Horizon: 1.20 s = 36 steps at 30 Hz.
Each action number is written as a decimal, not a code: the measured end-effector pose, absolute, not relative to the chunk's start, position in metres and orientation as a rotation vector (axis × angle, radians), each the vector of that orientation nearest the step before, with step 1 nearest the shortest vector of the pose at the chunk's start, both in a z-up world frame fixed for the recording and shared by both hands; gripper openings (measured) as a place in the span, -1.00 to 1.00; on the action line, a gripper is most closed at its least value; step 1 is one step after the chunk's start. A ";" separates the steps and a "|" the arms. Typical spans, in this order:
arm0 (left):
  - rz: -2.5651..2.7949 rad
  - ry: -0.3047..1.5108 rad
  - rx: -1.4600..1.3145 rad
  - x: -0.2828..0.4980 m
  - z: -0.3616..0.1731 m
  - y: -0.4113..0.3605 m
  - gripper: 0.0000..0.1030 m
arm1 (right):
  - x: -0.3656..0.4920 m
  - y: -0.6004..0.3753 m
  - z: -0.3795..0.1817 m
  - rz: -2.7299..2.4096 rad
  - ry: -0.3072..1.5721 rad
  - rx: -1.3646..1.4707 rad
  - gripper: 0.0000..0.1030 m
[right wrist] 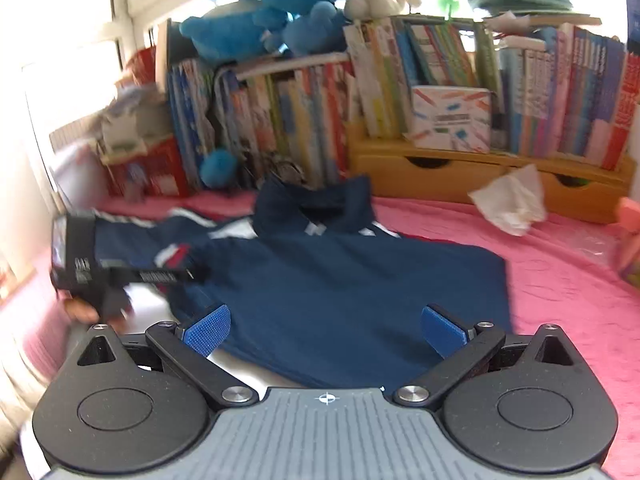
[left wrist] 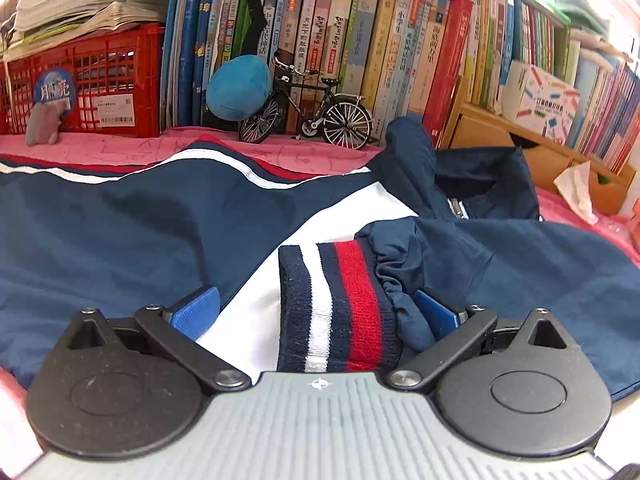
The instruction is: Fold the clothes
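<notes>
Both grippers stand spread wide, gripping nothing — the left gripper (left wrist: 316,312) straddles the striped cuff (left wrist: 340,304), the right gripper (right wrist: 326,326) hangs over the navy jacket (right wrist: 340,280) spread ahead on the pink cover (right wrist: 560,280). One sleeve looks folded inward; the body remains. Motion blur hides the far sleeve.

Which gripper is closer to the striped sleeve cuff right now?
Left. The left gripper is open with the striped cuff lying between its fingers. The right gripper is open over the jacket's navy body, apart from the cuff.
</notes>
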<state>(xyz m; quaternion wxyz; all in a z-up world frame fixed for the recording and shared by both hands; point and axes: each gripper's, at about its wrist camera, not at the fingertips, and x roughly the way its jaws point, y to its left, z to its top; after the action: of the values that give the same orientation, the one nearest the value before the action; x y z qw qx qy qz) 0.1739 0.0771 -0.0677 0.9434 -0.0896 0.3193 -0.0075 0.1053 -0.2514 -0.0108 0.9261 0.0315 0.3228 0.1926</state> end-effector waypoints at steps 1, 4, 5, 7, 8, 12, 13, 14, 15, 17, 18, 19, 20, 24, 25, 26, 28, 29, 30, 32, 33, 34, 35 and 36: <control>-0.020 0.647 -0.195 0.173 -0.068 0.079 1.00 | 0.113 -0.252 -0.020 0.352 0.700 0.085 0.84; -0.033 0.634 -0.231 0.172 -0.067 0.084 1.00 | 0.135 -0.254 -0.047 0.221 0.811 0.144 0.54; -0.036 0.633 -0.236 0.172 -0.067 0.085 1.00 | 0.140 -0.264 -0.059 0.140 0.860 0.158 0.42; -0.038 0.632 -0.238 0.171 -0.066 0.085 1.00 | 0.136 -0.276 -0.063 0.049 0.832 0.114 0.04; -0.037 0.633 -0.235 0.172 -0.066 0.085 1.00 | 0.134 -0.277 -0.062 -0.004 0.835 0.061 -0.07; -0.034 0.636 -0.227 0.172 -0.066 0.084 1.00 | 0.125 -0.276 -0.057 -0.201 0.831 -0.155 0.06; -0.033 0.637 -0.223 0.172 -0.066 0.083 1.00 | 0.122 -0.270 -0.054 -0.235 0.822 -0.215 0.06; -0.031 0.639 -0.218 0.172 -0.066 0.082 1.00 | 0.119 -0.264 -0.049 -0.201 0.804 -0.214 0.06; -0.030 0.641 -0.213 0.172 -0.066 0.082 1.00 | 0.116 -0.258 -0.044 -0.151 0.784 -0.198 0.08; -0.034 0.645 -0.201 0.173 -0.066 0.081 1.00 | 0.117 -0.245 -0.035 -0.026 0.766 -0.107 0.15; -0.036 0.647 -0.195 0.173 -0.066 0.081 1.00 | 0.124 -0.235 -0.034 0.029 0.769 -0.064 0.19; -0.038 0.650 -0.190 0.173 -0.066 0.080 1.00 | 0.133 -0.224 -0.033 0.083 0.774 -0.023 0.23; -0.039 0.652 -0.184 0.173 -0.066 0.080 1.00 | 0.141 -0.213 -0.032 0.136 0.779 0.019 0.25; -0.050 0.665 -0.140 0.174 -0.066 0.078 1.00 | 0.189 -0.177 -0.045 0.257 0.839 0.169 0.40; -0.053 0.669 -0.127 0.174 -0.066 0.077 1.00 | 0.200 -0.172 -0.050 0.260 0.840 0.171 0.41; -0.056 0.672 -0.115 0.174 -0.066 0.076 1.00 | 0.209 -0.171 -0.054 0.248 0.840 0.155 0.41; -0.059 0.678 -0.093 0.175 -0.067 0.074 1.00 | 0.226 -0.177 -0.063 0.180 0.844 0.113 0.49; -0.059 0.681 -0.083 0.175 -0.067 0.073 1.00 | 0.234 -0.181 -0.067 0.143 0.846 0.092 0.50; -0.058 0.683 -0.074 0.175 -0.067 0.073 1.00 | 0.238 -0.193 -0.070 0.111 0.827 0.079 0.63; -0.055 0.689 -0.054 0.176 -0.068 0.070 1.00 | 0.247 -0.228 -0.074 0.028 0.794 0.106 0.69; -0.055 0.691 -0.046 0.177 -0.068 0.069 1.00 | 0.251 -0.246 -0.076 -0.015 0.779 0.122 0.73; -0.055 0.693 -0.040 0.177 -0.068 0.069 1.00 | 0.254 -0.261 -0.077 -0.079 0.764 0.127 0.72; -0.055 0.694 -0.039 0.177 -0.068 0.069 1.00 | 0.259 -0.272 -0.077 -0.155 0.769 0.128 0.72; -0.055 0.694 -0.041 0.177 -0.068 0.069 1.00 | 0.263 -0.277 -0.076 -0.254 0.783 0.119 0.74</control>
<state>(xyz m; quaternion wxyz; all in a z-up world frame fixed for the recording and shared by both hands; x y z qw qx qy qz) 0.1772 0.0691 -0.0682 0.9399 -0.0199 0.3399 -0.0269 0.2626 -0.2768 -0.0760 0.9148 0.0580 0.3803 -0.1234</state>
